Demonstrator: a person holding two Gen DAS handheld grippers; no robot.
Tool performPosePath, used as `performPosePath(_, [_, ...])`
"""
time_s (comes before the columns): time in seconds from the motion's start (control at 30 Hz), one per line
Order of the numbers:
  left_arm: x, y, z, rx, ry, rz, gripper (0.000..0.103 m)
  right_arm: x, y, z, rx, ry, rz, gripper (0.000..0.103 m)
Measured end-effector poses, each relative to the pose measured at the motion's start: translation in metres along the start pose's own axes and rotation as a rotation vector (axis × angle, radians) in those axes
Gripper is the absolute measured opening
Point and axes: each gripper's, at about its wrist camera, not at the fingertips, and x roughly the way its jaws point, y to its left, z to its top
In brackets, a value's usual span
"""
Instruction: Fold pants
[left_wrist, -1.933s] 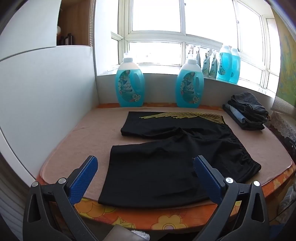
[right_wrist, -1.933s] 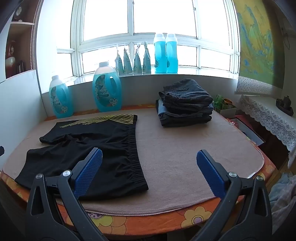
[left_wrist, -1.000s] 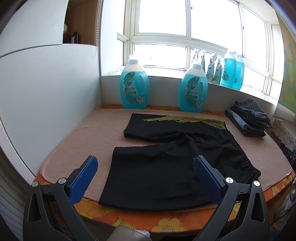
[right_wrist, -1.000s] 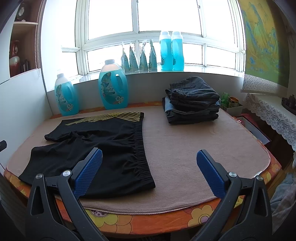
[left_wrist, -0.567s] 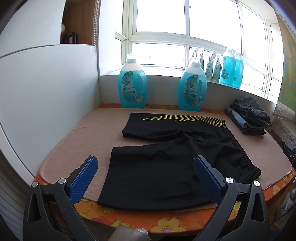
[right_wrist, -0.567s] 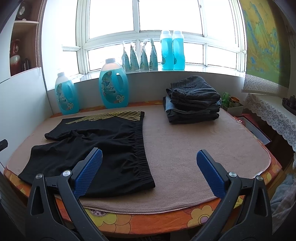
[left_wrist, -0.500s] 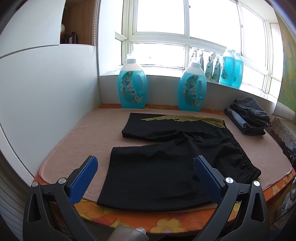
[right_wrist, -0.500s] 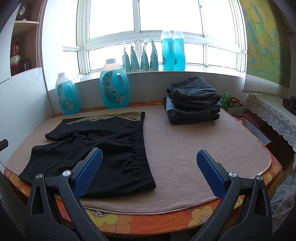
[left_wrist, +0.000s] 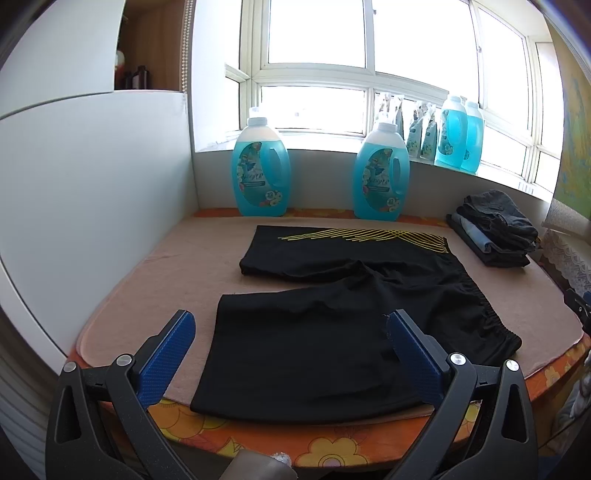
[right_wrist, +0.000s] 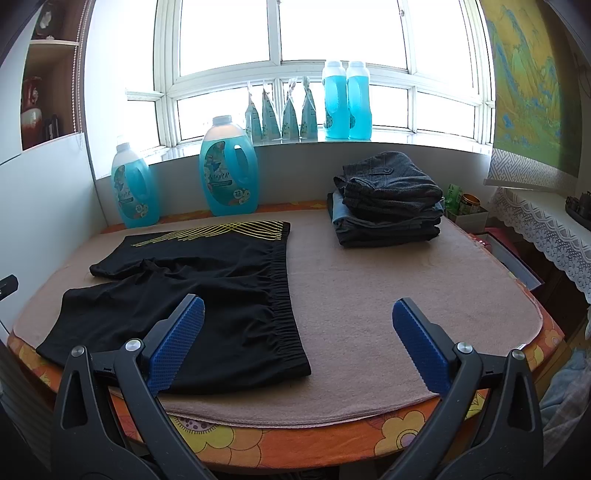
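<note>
The black shorts (left_wrist: 343, 325) lie spread flat on the tan blanket (right_wrist: 388, 295) that covers the table (right_wrist: 303, 443), over toward its left side; the elastic waistband points to the middle of the table and the two legs reach toward the left edge, the nearer leg running right up to the front edge and the farther one, striped with thin yellow lines, lying toward the back edge; the cloth looks unfolded, with a few soft wrinkles at the crotch.

The left tool (left_wrist: 288, 341) hangs off the front edge, its blue-padded jaws wide apart with nothing between them, the near leg of the shorts lying in view between the pads but untouched; the right tool (right_wrist: 297, 330) sits off the front edge as well, jaws likewise spread and holding nothing, its left pad over the waistband corner and its right pad over bare blanket.

At the back right corner rests a stack of folded dark trousers (right_wrist: 388, 199); two blue detergent jugs (left_wrist: 380, 173) stand along the back edge against the wall; more blue bottles (right_wrist: 345, 101) and small pouches (right_wrist: 280, 114) line the windowsill above.
</note>
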Motion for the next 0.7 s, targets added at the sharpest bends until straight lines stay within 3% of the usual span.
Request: performPosePath(0.7, [0.0053,-0.0005,-0.0017,-0.001,0.01,0.002,0.103,0.0013,-0.0031,-0.0011,0.006,-0.003,0.007,0.103])
